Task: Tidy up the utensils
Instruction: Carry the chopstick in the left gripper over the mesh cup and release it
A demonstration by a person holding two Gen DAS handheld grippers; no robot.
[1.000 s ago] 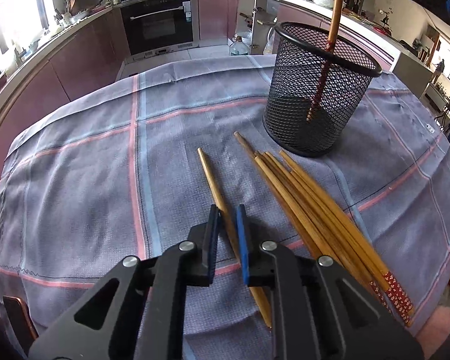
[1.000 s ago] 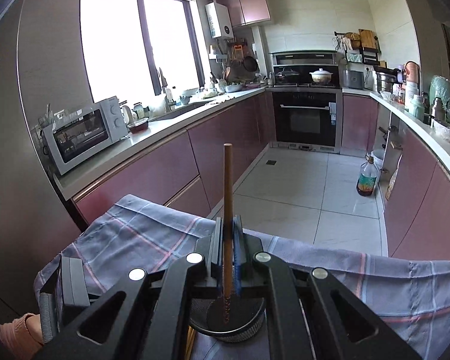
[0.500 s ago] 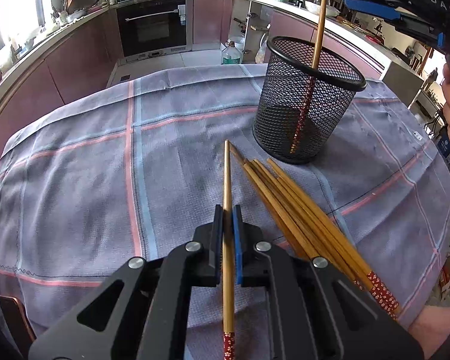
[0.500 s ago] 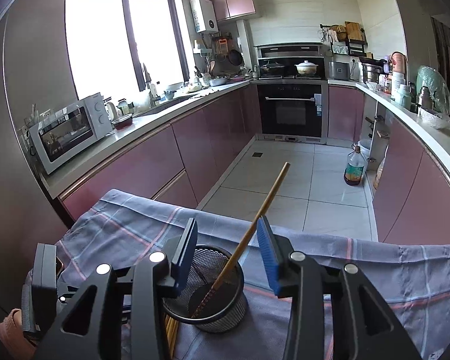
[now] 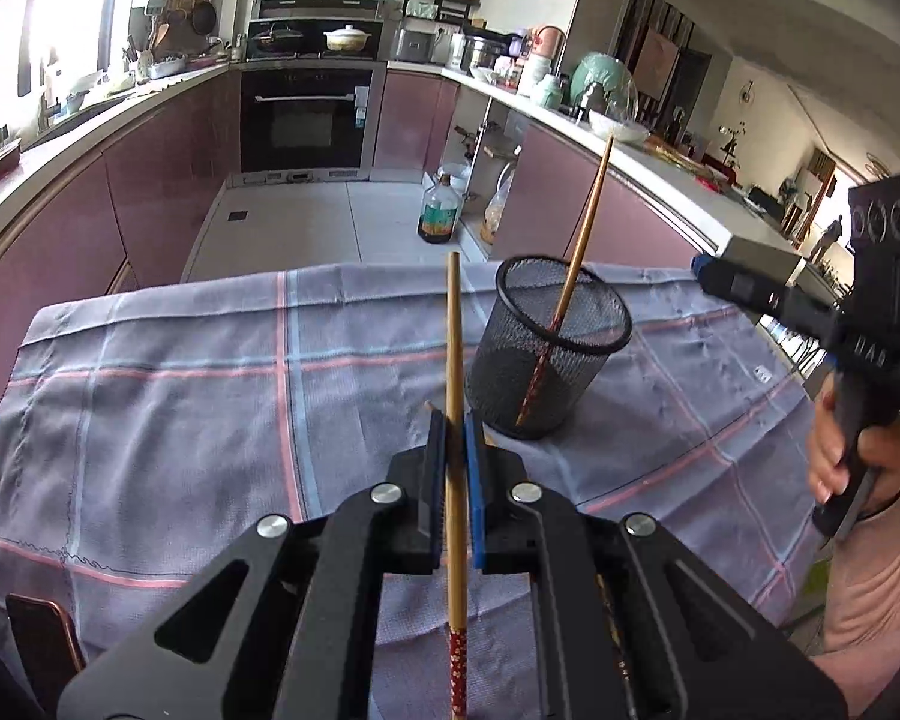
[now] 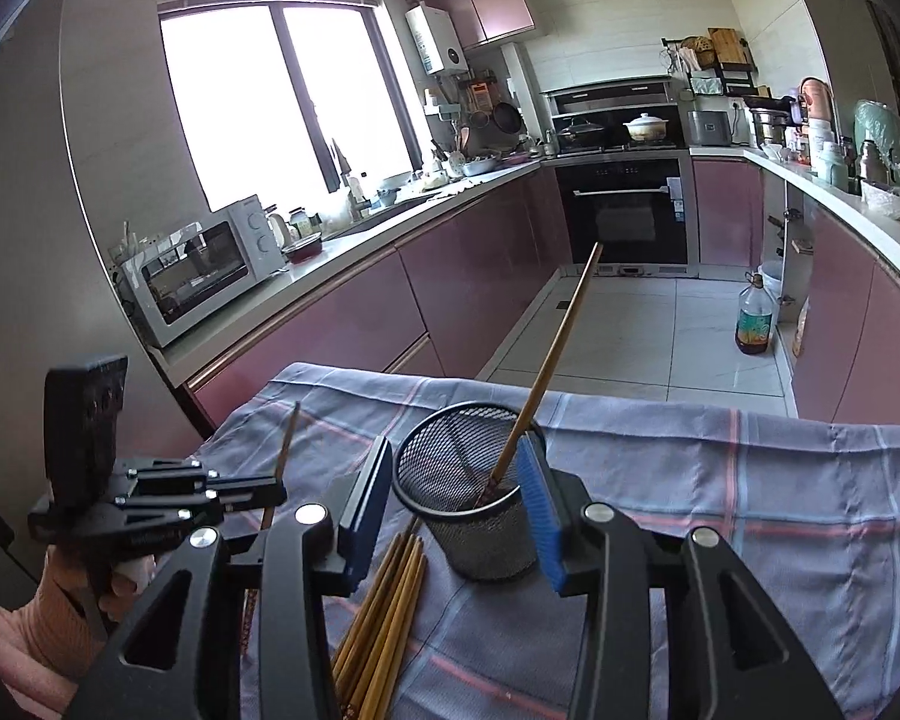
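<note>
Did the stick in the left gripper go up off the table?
Yes. The chopstick in the left gripper lay on the tablecloth a second ago; now it's lifted, tip up beside the mesh cup.

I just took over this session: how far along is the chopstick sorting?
Done: one chopstick stands leaning in the mesh holder. In hand: the left gripper is shut on a second chopstick, lifted off the cloth. The right gripper is open and empty, near the holder. Left: a bundle of chopsticks lies on the tablecloth beside the holder.
</note>
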